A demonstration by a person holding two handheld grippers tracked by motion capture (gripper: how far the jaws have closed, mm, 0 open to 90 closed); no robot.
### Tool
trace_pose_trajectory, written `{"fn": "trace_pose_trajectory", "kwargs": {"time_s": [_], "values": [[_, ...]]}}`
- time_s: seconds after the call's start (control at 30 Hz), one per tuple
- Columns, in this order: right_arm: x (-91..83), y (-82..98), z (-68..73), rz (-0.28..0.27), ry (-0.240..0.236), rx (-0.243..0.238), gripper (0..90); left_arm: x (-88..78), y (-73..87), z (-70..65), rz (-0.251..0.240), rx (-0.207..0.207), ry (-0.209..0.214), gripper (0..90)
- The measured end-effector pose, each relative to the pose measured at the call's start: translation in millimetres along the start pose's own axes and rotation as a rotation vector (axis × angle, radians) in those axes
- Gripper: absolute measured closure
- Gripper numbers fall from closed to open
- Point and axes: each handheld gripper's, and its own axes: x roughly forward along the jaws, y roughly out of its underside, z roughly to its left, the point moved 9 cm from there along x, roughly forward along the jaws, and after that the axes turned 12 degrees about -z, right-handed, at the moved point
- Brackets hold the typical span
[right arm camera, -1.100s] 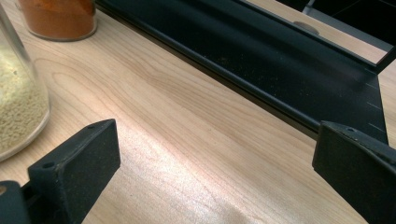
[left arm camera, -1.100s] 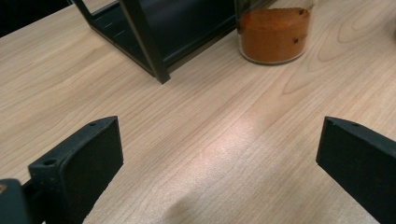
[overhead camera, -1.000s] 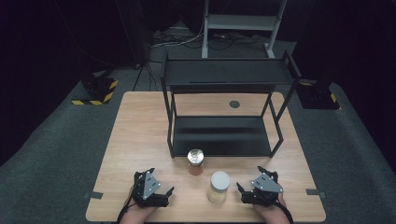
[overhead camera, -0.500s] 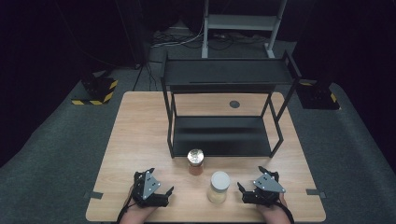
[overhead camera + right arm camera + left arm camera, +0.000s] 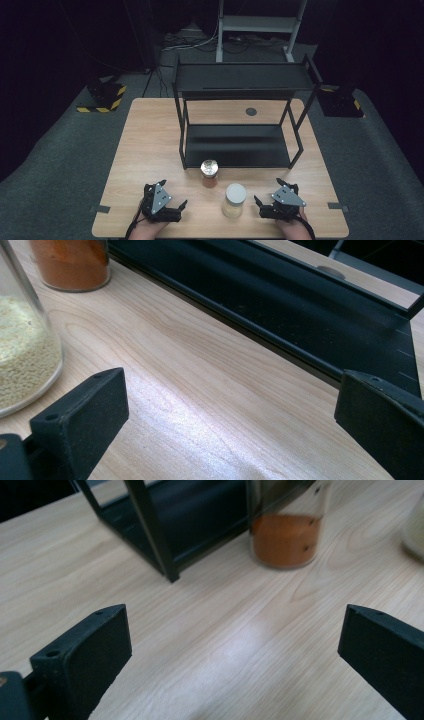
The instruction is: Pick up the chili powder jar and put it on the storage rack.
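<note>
Both the left gripper (image 5: 172,200) and right gripper (image 5: 267,196) rest with fingers spread wide, empty; two jars (image 5: 209,173) stand between them.

Two glass jars are seen standing upright on the wooden table (image 5: 150,145), near its front edge. The jar of orange powder (image 5: 209,173), capped with a shiny silver lid, is set just in front of the black shelf rack (image 5: 235,145), close to its front left post. The jar of pale grains (image 5: 234,200), topped by a white lid, is placed a little nearer the front and to the right, just beside the first, the two apart.
</note>
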Motion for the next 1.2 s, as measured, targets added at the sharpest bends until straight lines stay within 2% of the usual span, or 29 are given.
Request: {"fn": "trace_pose_trajectory", "kwargs": {"time_s": [0.23, 0.4, 0.83, 1.2], "values": [[-0.6, 0.2, -0.3, 0.000, 0.008, 0.012, 0.1, 0.9, -16.8, -0.8, -0.050, -0.031, 0.027, 0.5], [0.2, -0.4, -0.2, 0.008, 0.010, 0.010, 0.1, 4.7, -23.9, -0.1, -0.069, -0.030, 0.036, 0.5], [-0.4, 0.1, -1.8, 0.003, 0.008, 0.023, 0.1, 27.7, -47.7, -0.7, -0.115, -0.023, 0.057, 0.5], [-0.6, 0.2, -2.1, 0.001, 0.007, 0.025, 0.1, 47.4, -56.9, -0.8, -0.156, -0.034, 0.079, 0.5]]}}
